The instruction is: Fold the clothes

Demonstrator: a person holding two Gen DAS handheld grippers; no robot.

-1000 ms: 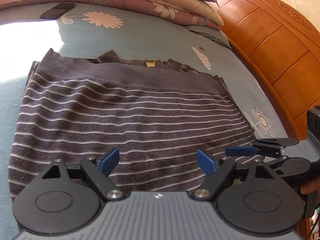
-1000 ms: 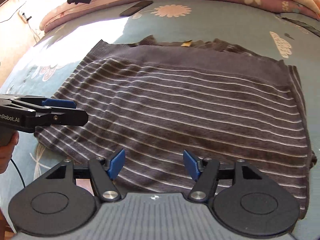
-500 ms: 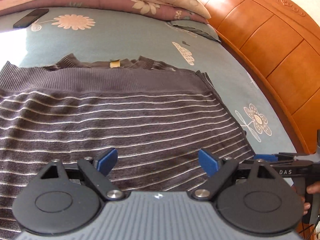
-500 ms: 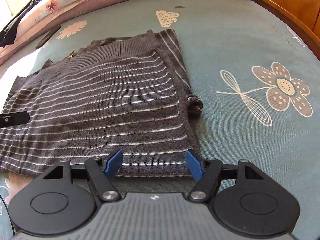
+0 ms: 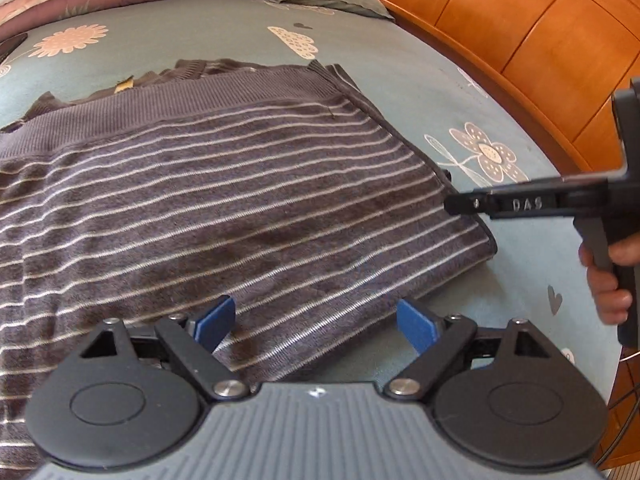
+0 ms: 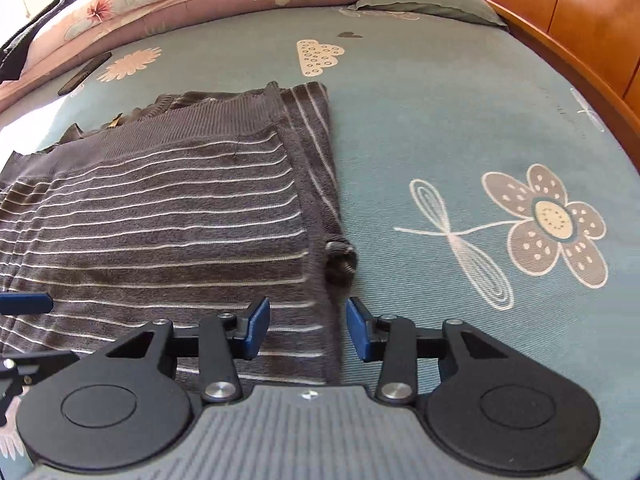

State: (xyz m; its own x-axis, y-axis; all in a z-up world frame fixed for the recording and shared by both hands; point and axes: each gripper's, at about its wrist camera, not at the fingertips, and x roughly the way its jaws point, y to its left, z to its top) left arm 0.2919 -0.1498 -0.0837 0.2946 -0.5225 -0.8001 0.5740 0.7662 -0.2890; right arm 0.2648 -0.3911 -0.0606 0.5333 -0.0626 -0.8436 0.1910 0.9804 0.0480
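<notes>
On the bed, in the left wrist view, the striped sweater (image 5: 224, 200) lies flat on the blue flowered sheet (image 5: 400, 76), folded over with its ribbed hem on top at the far side. The left gripper (image 5: 316, 322) is spread wide and holds nothing. It sits over the near edge of the sweater, close to the near right corner. The right gripper (image 5: 460, 204) comes in from the right, its tip at the sweater's right edge. From this side I cannot tell if it is spread. The sweater's left part runs out of the picture.

In the right wrist view, the right gripper (image 6: 306, 330) is spread too, empty, with the sweater's (image 6: 160, 232) right edge running away between its fingers. A cuff (image 6: 340, 260) pokes out just ahead. The right gripper is nearer this edge. How many layers lie below is hidden.
</notes>
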